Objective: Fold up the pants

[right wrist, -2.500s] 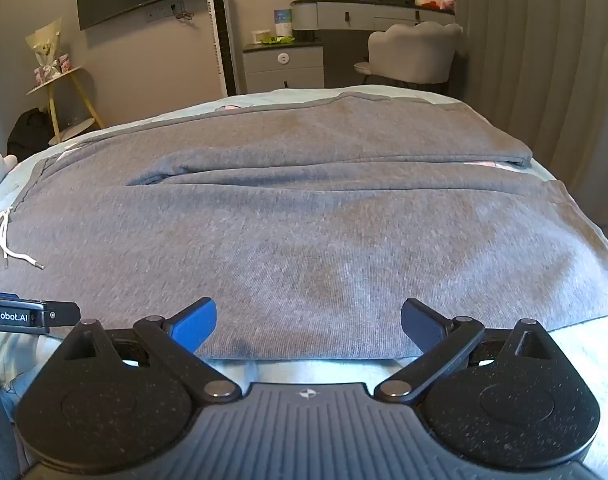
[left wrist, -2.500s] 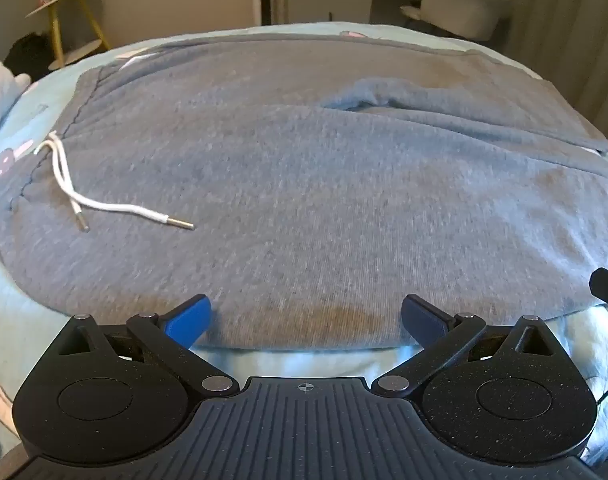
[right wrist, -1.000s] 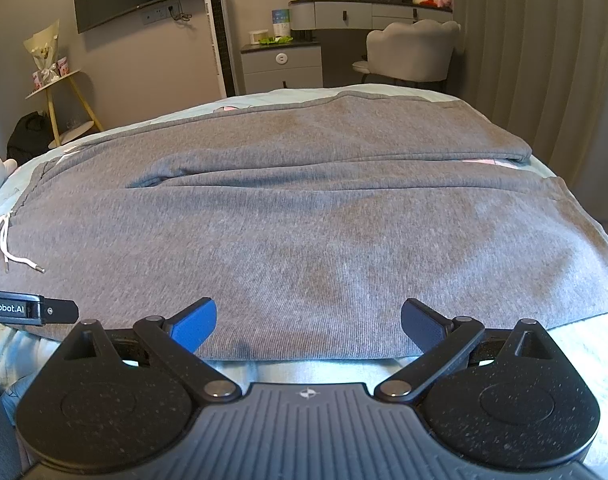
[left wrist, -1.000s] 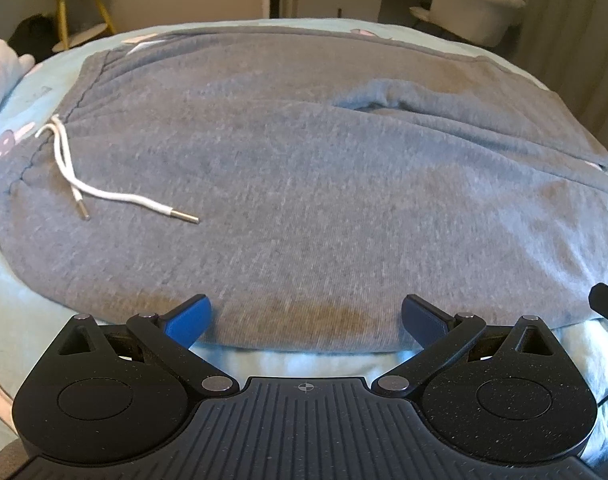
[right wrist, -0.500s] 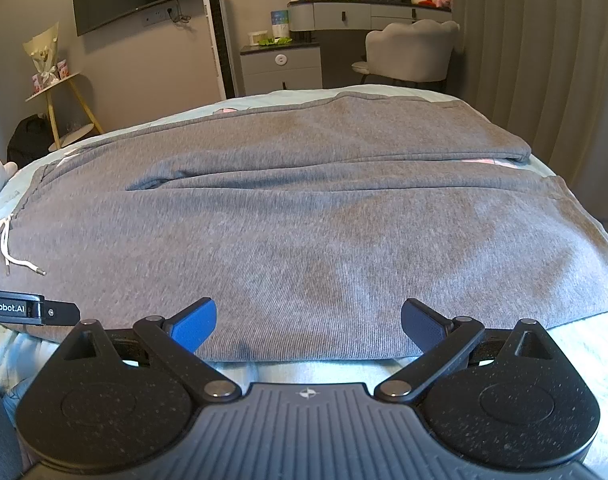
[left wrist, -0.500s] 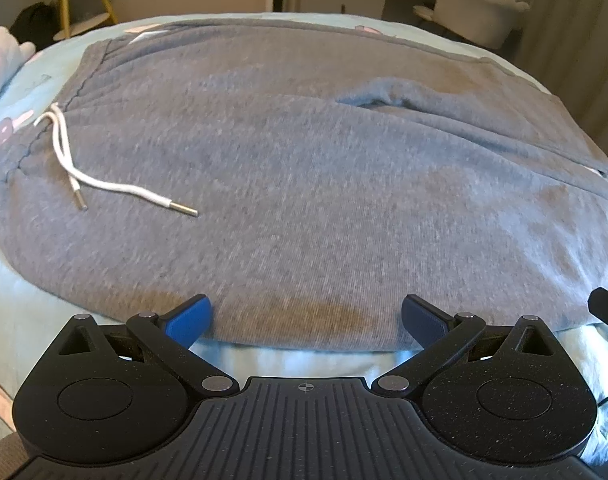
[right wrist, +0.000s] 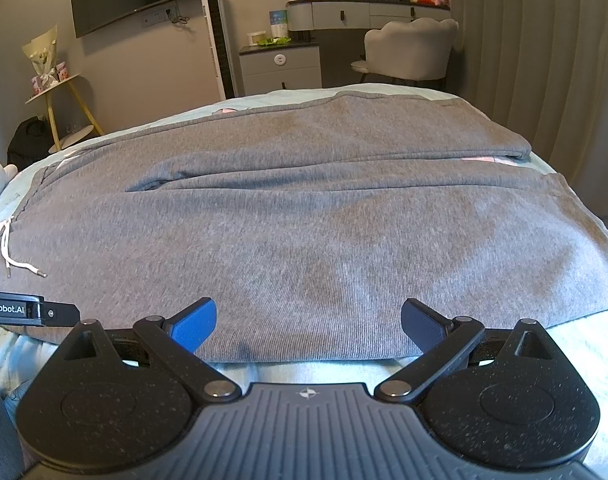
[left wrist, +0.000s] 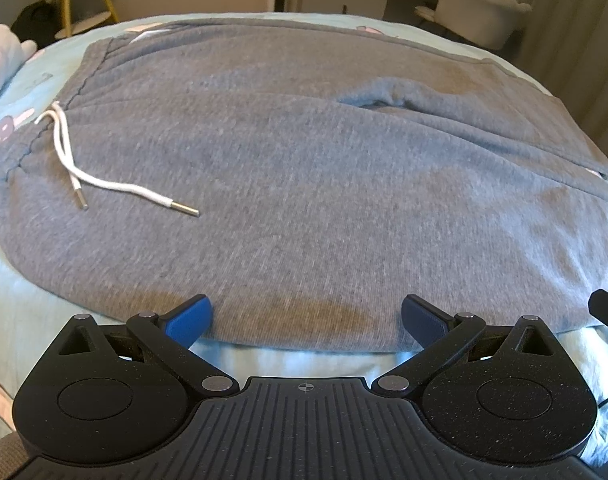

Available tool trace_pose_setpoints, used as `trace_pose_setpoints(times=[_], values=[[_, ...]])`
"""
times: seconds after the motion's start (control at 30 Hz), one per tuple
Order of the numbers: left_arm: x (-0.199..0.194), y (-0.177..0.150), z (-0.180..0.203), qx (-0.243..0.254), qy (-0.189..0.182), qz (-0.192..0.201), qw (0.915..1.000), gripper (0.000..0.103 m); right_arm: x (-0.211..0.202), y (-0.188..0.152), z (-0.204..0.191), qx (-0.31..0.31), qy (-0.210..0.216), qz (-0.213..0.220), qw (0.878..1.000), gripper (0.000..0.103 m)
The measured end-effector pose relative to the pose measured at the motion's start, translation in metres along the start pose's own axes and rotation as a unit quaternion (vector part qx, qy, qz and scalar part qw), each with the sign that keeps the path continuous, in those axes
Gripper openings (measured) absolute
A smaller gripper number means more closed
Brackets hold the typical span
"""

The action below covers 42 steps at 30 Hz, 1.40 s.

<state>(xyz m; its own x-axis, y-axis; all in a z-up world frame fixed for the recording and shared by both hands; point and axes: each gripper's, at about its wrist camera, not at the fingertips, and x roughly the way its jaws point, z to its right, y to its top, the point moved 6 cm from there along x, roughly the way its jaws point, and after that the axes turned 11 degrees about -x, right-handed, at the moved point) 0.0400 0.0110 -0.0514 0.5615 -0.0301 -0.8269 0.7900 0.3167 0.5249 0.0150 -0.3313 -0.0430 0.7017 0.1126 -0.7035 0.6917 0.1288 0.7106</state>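
Observation:
Grey sweatpants (left wrist: pixel 304 184) lie spread flat across a light blue bed (left wrist: pixel 32 312), waistband at the left, legs to the right. A white drawstring (left wrist: pixel 104 184) with metal tips lies on the fabric near the waistband. My left gripper (left wrist: pixel 307 314) is open, its fingers straddling the near hem of the pants. My right gripper (right wrist: pixel 308 318) is open too, at the near edge of the pants (right wrist: pixel 311 232) further right. The left gripper's side (right wrist: pixel 32 311) shows at the left of the right wrist view.
The bed's near edge (right wrist: pixel 583 340) is just below the hem. Beyond the bed stand a grey dresser (right wrist: pixel 282 66), a white chair (right wrist: pixel 407 52), a yellow-legged side table (right wrist: pixel 60 92) and curtains (right wrist: pixel 543 60). A white pillow (left wrist: pixel 0 60) lies at far left.
The left gripper has drifted slightly closer to the hem and tilted down; the pants look a little nearer. The right gripper has barely moved. Both stay open.

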Motion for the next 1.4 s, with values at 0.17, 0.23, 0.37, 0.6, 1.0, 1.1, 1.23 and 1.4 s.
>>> trace_pose_setpoints(times=[0.17,0.23,0.37,0.6,1.0,1.1,1.23,1.4], values=[[0.000,0.000,0.000,0.000,-0.001,0.001,1.0000,0.103,0.000,0.000,0.000,0.000,0.000,0.001,1.000,0.099],[0.000,0.000,0.000,0.001,-0.001,0.002,1.0000,0.103,0.000,0.000,0.000,0.001,0.000,0.001,1.000,0.099],[0.000,0.000,-0.001,0.000,-0.001,0.002,1.0000,0.103,0.001,0.000,0.000,0.001,0.000,-0.001,1.000,0.099],[0.000,0.000,-0.001,0.000,-0.001,0.002,1.0000,0.103,0.003,-0.001,0.000,0.003,0.001,-0.003,1.000,0.099],[-0.002,0.003,-0.001,0.000,-0.001,0.011,0.9999,0.103,0.006,-0.002,0.006,0.024,0.009,-0.008,1.000,0.099],[-0.002,0.003,-0.001,0.003,-0.003,0.011,0.9999,0.103,0.010,-0.003,0.011,0.041,0.011,-0.017,0.999,0.099],[-0.001,0.004,-0.002,0.001,-0.006,0.008,0.9999,0.103,0.017,-0.004,0.018,0.064,0.012,-0.026,0.998,0.099],[-0.001,0.003,-0.001,0.002,-0.011,0.009,0.9999,0.103,0.022,-0.005,0.024,0.083,0.008,-0.034,0.996,0.099]])
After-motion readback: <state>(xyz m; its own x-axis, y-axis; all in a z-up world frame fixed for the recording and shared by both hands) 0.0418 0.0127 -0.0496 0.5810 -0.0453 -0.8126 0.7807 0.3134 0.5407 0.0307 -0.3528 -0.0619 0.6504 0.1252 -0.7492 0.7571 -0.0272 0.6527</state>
